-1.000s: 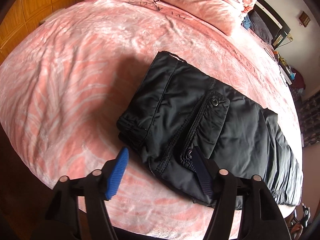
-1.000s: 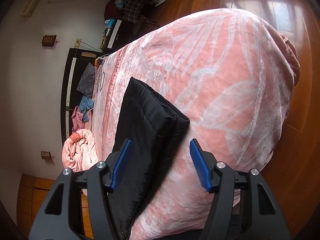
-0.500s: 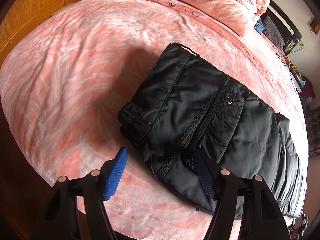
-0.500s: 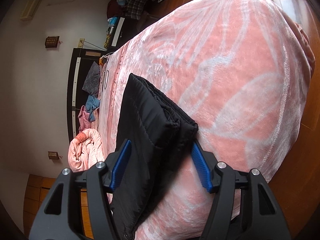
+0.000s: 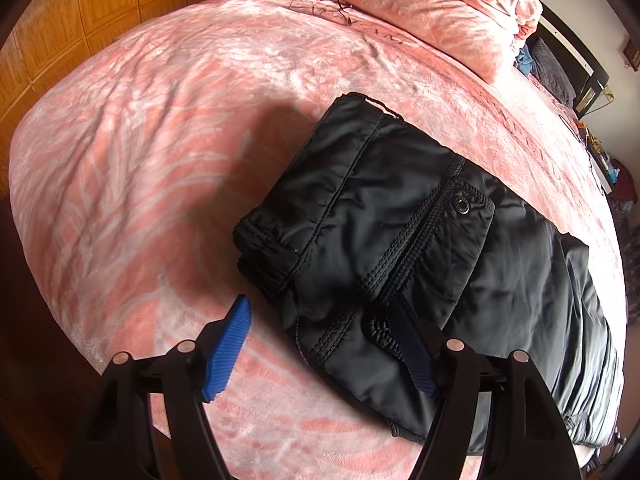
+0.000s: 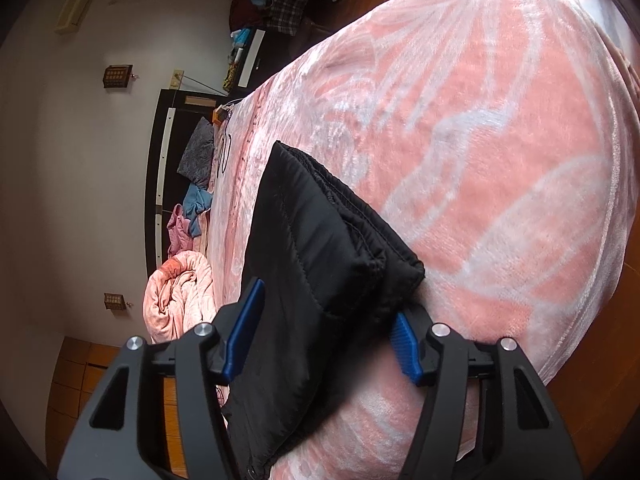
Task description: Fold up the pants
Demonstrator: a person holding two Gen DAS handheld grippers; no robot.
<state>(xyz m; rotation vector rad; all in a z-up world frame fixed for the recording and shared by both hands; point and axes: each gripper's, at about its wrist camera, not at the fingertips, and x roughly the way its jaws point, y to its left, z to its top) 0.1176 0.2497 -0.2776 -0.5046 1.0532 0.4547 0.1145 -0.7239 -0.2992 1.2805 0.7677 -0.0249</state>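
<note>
Left gripper point(image 5: 320, 344), jaws opening and gripping nothing: one blue pad stands over the pink blanket point(image 5: 160, 168), the other over the near corner of the black pants point(image 5: 400, 232), pressing nothing. Right gripper point(image 6: 324, 324), jaws closing, straddles the folded end of the pants point(image 6: 320, 256), the fabric between its pads; firm contact cannot be told. The pants lie folded lengthwise on the blanket, a rolled pink quilt point(image 5: 420, 8) at the far end.

pants point(image 5: 400, 240) on bed point(image 5: 160, 160) | pillow point(image 5: 420, 4) behind pants | wardrobe point(image 5: 80, 20) left of bed
</note>
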